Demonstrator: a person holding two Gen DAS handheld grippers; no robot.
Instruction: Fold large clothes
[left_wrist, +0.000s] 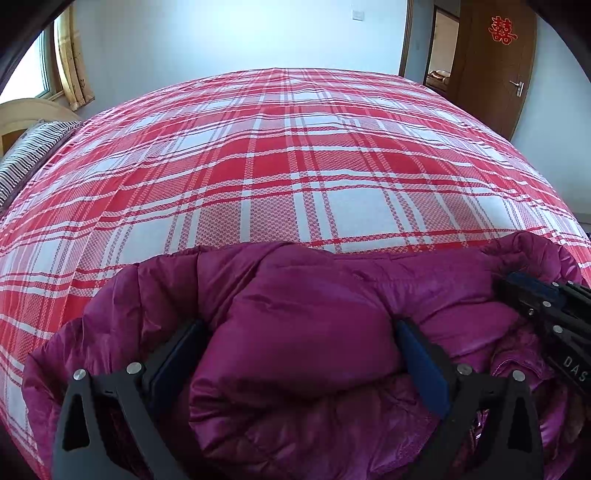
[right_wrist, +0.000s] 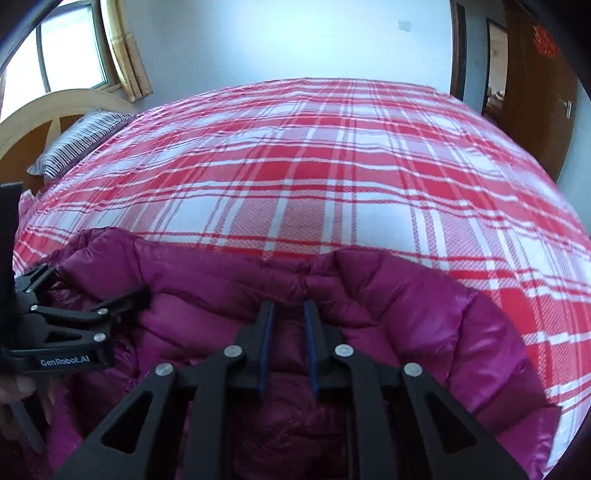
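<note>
A puffy purple jacket lies at the near edge of a bed with a red and white plaid sheet. My left gripper stands wide open over the jacket, with a thick bulge of it rising between the two blue pads. In the right wrist view the left gripper shows at the left, its fingers spread on the fabric. My right gripper has its pads close together, pinching a ridge of the jacket near its far edge. It appears again as the right gripper at the right of the left wrist view.
A striped pillow lies at the head of the bed by a curved wooden headboard. A window with a yellow curtain is behind it. A brown door stands at the far right. A hand holds the left gripper.
</note>
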